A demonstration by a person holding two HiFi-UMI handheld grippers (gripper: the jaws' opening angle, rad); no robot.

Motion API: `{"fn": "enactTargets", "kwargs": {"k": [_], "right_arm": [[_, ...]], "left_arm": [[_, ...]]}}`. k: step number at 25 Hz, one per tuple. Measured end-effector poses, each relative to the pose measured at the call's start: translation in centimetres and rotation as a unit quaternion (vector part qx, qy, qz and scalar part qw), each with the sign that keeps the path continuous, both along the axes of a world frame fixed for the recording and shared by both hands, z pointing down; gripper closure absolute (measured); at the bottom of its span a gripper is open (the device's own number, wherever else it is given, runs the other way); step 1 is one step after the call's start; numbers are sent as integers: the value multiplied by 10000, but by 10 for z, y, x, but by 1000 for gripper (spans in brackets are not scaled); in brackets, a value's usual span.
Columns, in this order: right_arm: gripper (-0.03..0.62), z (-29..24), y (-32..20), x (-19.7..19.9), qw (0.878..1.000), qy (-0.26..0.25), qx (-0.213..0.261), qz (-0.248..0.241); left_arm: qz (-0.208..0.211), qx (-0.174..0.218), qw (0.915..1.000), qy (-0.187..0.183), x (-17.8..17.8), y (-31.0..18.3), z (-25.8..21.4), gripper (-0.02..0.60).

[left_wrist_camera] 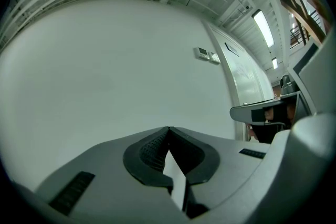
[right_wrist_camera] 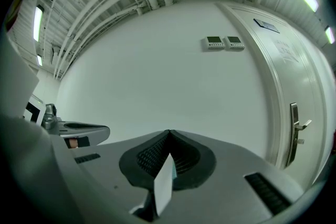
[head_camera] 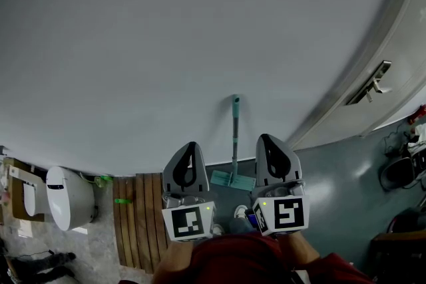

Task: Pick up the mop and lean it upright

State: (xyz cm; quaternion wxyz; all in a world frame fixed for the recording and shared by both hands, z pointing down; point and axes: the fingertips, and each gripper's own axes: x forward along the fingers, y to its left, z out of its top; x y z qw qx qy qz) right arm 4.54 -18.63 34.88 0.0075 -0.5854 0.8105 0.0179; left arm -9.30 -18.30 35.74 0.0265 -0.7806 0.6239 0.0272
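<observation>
In the head view the mop (head_camera: 234, 143) is seen standing upright against the white wall (head_camera: 166, 43), at about 12 o'clock from the person. Its teal flat head is set on the grey floor and its teal handle is run straight up the wall. It is framed by the two hand-held grippers and is touched by neither. The left gripper (head_camera: 192, 144) is held level at about 11 o'clock. In the left gripper view its jaws (left_wrist_camera: 168, 128) are shown brought together at the tips, with nothing gripped and only bare wall seen past them. The right gripper (head_camera: 267, 138) is held level at about 1 o'clock. In the right gripper view its jaws (right_wrist_camera: 168, 132) are likewise shown closed tip to tip and empty. A white toilet (head_camera: 66, 196) is seen at about 8 o'clock of the head view, with a wooden slatted mat (head_camera: 140, 216) between it and the left gripper. A door (head_camera: 393, 76) with a metal lever handle (head_camera: 369, 86) is placed at about 2 o'clock, and two wall control panels (right_wrist_camera: 223, 42) are mounted just beside its frame.
</observation>
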Motion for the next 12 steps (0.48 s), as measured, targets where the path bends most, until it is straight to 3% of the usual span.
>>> {"fn": "enactTargets", "kwargs": {"k": [12], "right_arm": [[577,9,-2,5,9999,46,-110,27]], "left_arm": [[3,-61,10000,-7,5,1,0,568]]}}
